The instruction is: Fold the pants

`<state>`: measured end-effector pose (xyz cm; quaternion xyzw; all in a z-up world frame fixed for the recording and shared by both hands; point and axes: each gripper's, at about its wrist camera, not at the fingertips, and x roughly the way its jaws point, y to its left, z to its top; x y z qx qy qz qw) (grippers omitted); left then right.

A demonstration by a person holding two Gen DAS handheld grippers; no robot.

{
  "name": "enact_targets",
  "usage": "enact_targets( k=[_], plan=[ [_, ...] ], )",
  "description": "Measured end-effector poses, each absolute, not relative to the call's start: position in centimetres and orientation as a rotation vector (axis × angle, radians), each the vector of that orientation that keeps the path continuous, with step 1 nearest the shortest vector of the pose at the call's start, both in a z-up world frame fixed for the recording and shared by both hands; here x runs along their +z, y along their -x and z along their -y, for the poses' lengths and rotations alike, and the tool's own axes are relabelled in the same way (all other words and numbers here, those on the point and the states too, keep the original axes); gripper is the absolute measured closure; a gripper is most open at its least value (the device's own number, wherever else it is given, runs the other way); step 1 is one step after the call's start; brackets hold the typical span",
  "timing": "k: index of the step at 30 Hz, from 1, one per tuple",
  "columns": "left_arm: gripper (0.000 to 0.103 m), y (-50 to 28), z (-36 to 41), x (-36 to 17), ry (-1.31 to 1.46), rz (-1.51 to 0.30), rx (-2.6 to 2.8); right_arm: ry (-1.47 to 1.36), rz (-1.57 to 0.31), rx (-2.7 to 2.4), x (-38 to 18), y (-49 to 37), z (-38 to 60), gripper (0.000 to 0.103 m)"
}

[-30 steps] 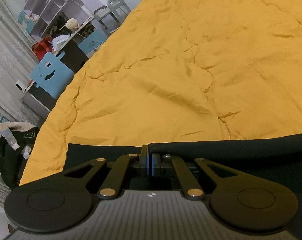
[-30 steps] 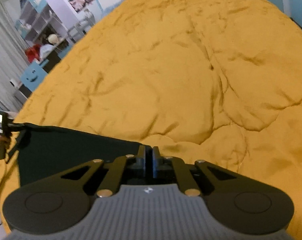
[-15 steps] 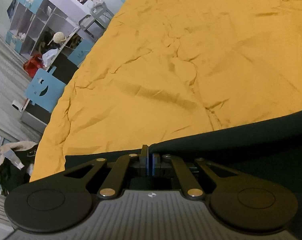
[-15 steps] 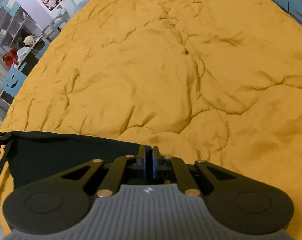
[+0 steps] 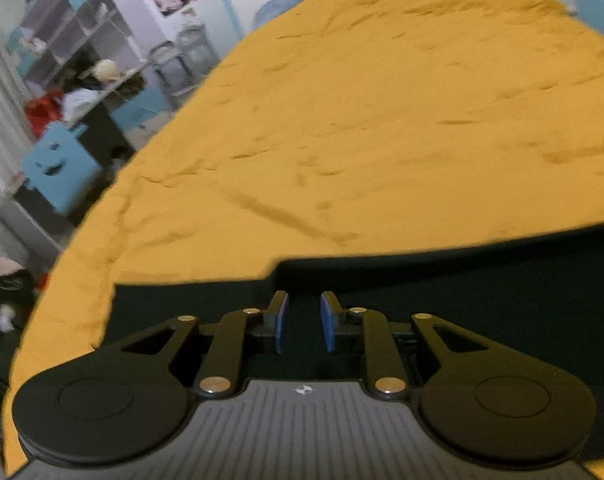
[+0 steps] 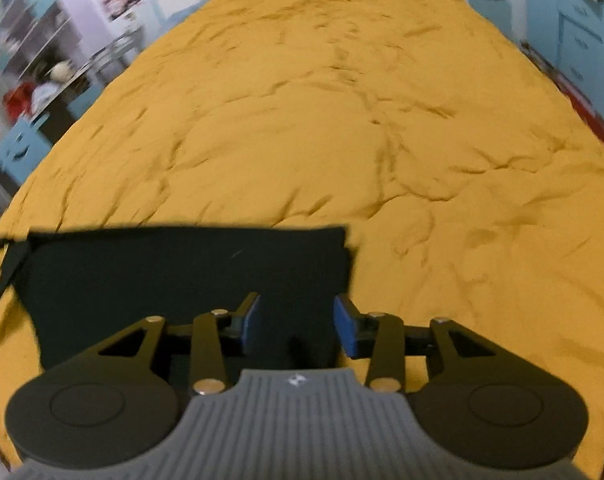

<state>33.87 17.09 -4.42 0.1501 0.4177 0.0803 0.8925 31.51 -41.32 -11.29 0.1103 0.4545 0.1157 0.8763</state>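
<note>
Both grippers, left gripper (image 5: 302,322) and right gripper (image 6: 296,322), are spread over the black pants (image 6: 182,272) on the bed (image 6: 341,120). Fold looks laid; next probably re-grab an edge.

Matt cloth under matt plastic

The pants (image 6: 182,276) are dark, smooth, matt cloth on a rumpled mustard quilt (image 6: 341,140) of soft fabric. At 6 o'clock, each gripper (image 5: 303,326) (image 6: 298,326) shows matt black plastic links, brassy metal pins and blue rubbery pads (image 5: 281,322).

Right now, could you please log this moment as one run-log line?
left gripper: open | right gripper: open | black pants: released, flat on orange bedspread | stage: fold laid down
</note>
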Motion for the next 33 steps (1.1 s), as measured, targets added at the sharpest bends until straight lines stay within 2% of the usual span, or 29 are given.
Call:
enact_targets(
  k=[5,9,11,13,18,20,22,27,30,32,33],
  plan=[
    [0.079,-26.8,-12.9,-2.5,-0.2,-0.861,-0.025,-0.068,-0.895,0.242,-10.6,-26.2,38.5,0.065],
    [0.078,-22.1,-7.8,-3.3,-0.285,-0.853,-0.19,0.258,-0.835,0.3,-11.2,-22.4,35.0,0.064],
    [0.071,-20.1,-4.9,-4.3,-0.379,-0.84,-0.265,0.43,-0.803,0.325,-12.0,-21.1,33.5,0.061],
    [0.058,-18.6,-2.6,-5.8,-0.501,-0.812,-0.305,0.571,-0.77,0.36,-12.9,-20.3,32.6,0.059],
    [0.058,-16.0,1.4,-9.7,-0.748,-0.757,-0.375,0.782,-0.729,0.41,-15.0,-19.5,32.0,0.059],
    [0.055,-15.6,2.3,-10.9,-0.818,-0.736,-0.398,0.807,-0.72,0.429,-15.4,-19.4,32.3,0.059],
    [0.045,-15.4,2.8,-11.9,-0.883,-0.707,-0.409,0.831,-0.711,0.44,-15.9,-19.4,32.6,0.059],
    [0.04,-14.9,4.8,-14.0,-1.057,-0.592,-0.405,0.952,-0.658,0.473,-16.6,-18.8,32.4,0.059],
    [0.04,-15.1,5.6,-15.6,-1.134,-0.57,-0.444,1.023,-0.647,0.491,-17.4,-18.8,32.2,0.06],
    [0.048,-15.2,6.1,-16.9,-1.188,-0.551,-0.456,1.083,-0.62,0.488,-18.2,-18.9,31.9,0.06],
    [0.057,-15.3,6.3,-17.3,-1.206,-0.545,-0.459,1.114,-0.605,0.486,-18.5,-18.8,31.7,0.061]
  ],
)
